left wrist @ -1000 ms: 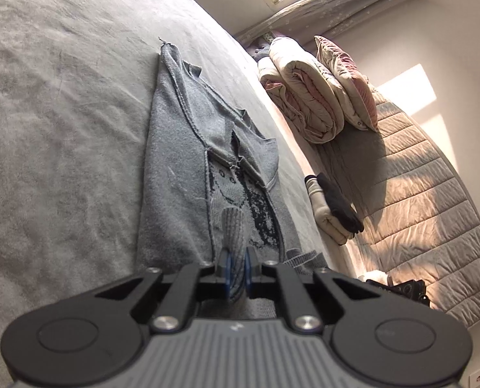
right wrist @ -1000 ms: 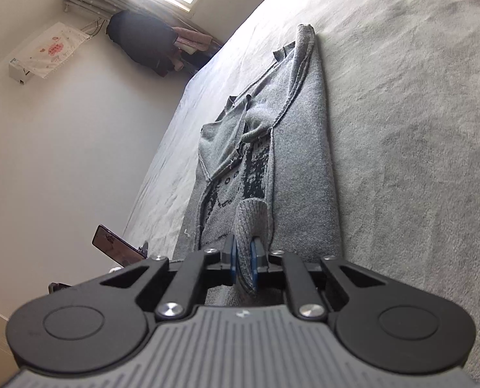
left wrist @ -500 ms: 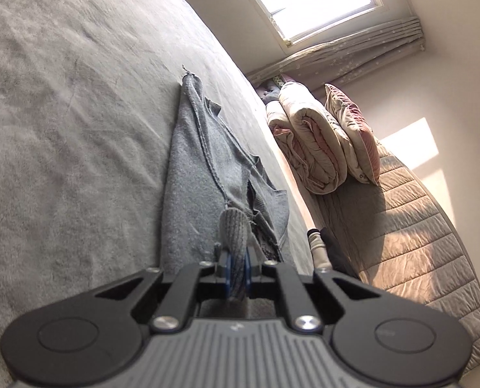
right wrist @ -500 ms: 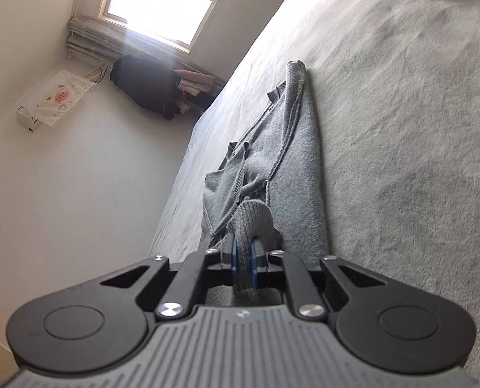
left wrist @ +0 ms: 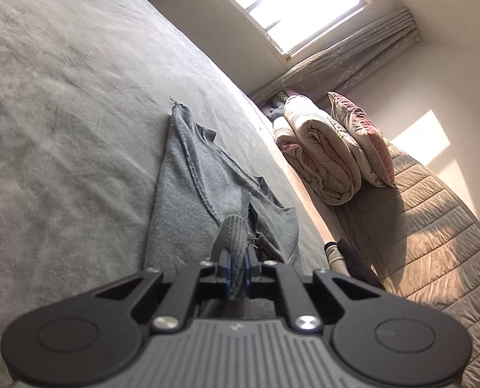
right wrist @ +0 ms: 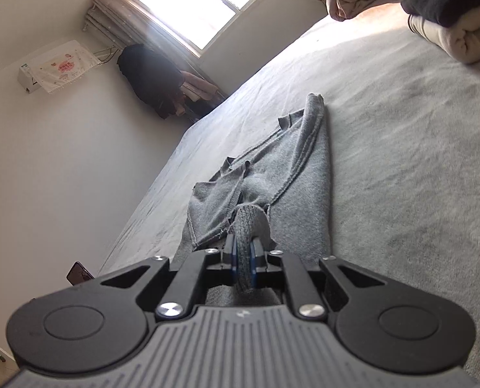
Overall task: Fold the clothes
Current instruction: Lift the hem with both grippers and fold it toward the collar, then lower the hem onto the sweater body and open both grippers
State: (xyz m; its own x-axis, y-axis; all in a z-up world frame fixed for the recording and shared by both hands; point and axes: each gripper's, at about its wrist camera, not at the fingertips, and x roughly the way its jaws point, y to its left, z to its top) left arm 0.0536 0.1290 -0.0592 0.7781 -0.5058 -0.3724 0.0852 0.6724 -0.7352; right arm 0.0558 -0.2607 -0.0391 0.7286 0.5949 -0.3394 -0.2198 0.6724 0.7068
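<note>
While both grippers hold the near hem, the fold turns on one axis: the garment runs straight away from the fingers.
Bed cover (left wrist: 61,113): grey, fills left of the left wrist view; bears the garment.
Grey sweater (left wrist: 188,187): centre frame, long axis from the jaws at lower centre up to a far corner at mid-frame; far part flat on the cover, sleeves laid inward.
Left gripper (left wrist: 236,268): lower centre, clenched on a bunched roll of the sweater's near edge.
Rolled quilt (left wrist: 320,155): right of frame, well apart.
Right gripper (right wrist: 243,263): lower centre of the right wrist view, clamped on its own bunch of hem.
Sweater, right wrist view (right wrist: 304,174): stretches up-frame from the jaws.
Nearness: both hands equally near; judged next, carry the hem toward the far end.
</note>
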